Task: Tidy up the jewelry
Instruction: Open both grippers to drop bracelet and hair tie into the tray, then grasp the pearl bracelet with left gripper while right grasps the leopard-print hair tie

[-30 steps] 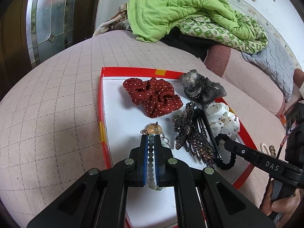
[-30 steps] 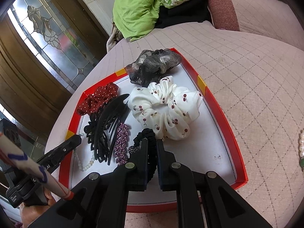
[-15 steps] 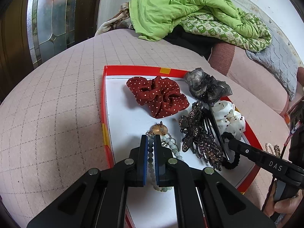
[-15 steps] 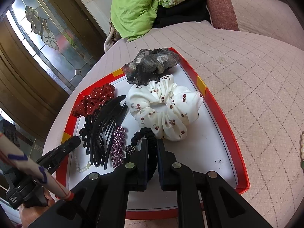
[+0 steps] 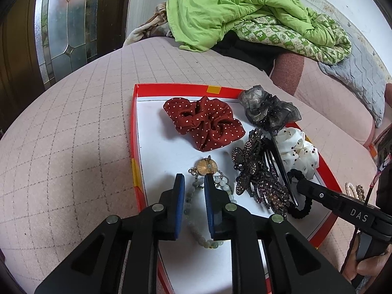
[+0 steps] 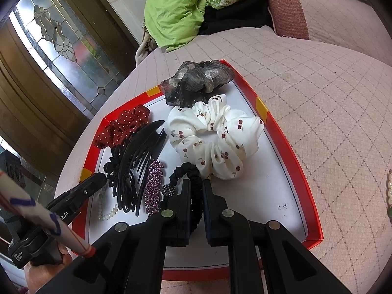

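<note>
A red-rimmed white tray (image 5: 133,127) (image 6: 291,152) lies on the pink quilted bed. My left gripper (image 5: 193,180) is open over a pale green bead necklace (image 5: 196,232) with a gold pendant (image 5: 207,167); the beads lie loose on the tray between the jaws. My right gripper (image 6: 196,183) is open a little around a black ruffled hair tie (image 6: 193,196), which lies on the tray. The tray also holds a red polka-dot scrunchie (image 5: 205,127), a grey sheer scrunchie (image 6: 198,78), a white cherry scrunchie (image 6: 215,139), a black claw clip (image 6: 134,161) and rhinestone clips (image 5: 257,174).
A green quilt (image 5: 235,7) and patterned bedding are piled at the back. A stained-glass door (image 5: 61,24) stands at the left. Pearl jewellery (image 6: 389,191) lies on the bed to the right of the tray, also seen in the left wrist view (image 5: 351,191).
My left gripper has opened and let go of the bead necklace, which now lies on the tray. It has drawn back a little. The right gripper's jaws have parted slightly.
</note>
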`<state>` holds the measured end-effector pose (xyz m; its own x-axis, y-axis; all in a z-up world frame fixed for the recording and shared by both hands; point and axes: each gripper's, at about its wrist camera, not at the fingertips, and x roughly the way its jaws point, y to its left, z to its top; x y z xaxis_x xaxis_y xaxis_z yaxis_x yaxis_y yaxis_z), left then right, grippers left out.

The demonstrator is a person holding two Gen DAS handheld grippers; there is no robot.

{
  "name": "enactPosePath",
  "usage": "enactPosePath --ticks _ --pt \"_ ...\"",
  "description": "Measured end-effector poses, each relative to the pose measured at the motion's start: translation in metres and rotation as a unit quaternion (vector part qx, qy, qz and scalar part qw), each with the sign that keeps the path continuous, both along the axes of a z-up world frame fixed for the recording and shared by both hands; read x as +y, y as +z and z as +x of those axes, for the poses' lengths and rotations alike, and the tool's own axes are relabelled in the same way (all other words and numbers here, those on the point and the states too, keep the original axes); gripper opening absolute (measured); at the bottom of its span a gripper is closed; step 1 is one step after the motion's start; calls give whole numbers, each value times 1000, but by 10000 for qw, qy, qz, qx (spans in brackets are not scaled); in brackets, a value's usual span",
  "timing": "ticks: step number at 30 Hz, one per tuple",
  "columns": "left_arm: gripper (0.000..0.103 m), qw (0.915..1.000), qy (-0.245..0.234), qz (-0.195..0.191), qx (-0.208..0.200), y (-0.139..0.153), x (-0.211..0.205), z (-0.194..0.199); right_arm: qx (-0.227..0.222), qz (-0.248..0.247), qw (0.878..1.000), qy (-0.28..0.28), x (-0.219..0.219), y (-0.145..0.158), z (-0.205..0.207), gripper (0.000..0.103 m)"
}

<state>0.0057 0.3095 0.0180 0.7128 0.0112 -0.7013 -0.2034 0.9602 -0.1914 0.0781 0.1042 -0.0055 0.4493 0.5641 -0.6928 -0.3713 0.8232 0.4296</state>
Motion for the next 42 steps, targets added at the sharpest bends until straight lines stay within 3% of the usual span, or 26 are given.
enactPosePath --ticks 18,21,26,30,34,38,42 --pt "31 9997 74 164 -162 12 -7 -6 41 60 10000 51 -4 10 -8 15" --pt "31 9991 141 220 -329 20 -10 -11 14 116 9999 48 -10 16 -10 16" --pt "31 9945 189 260 -993 50 -29 -24 -142 260 9995 -88 -37 32 -14 16" --pt "32 9884 -278 467 -1415 69 -75 -25 -231 288 9980 -514 -89 42 -14 18" --pt "32 9837 -964 429 -1459 72 -132 -14 -180 313 9928 -1139 -157 43 -9 20" --pt "32 9751 -1883 174 -1158 60 -201 3 -55 243 9833 -1805 -226 39 -6 20" --pt "32 9679 -2441 -429 -416 31 -258 30 163 123 9718 -2350 -286 28 -6 20"
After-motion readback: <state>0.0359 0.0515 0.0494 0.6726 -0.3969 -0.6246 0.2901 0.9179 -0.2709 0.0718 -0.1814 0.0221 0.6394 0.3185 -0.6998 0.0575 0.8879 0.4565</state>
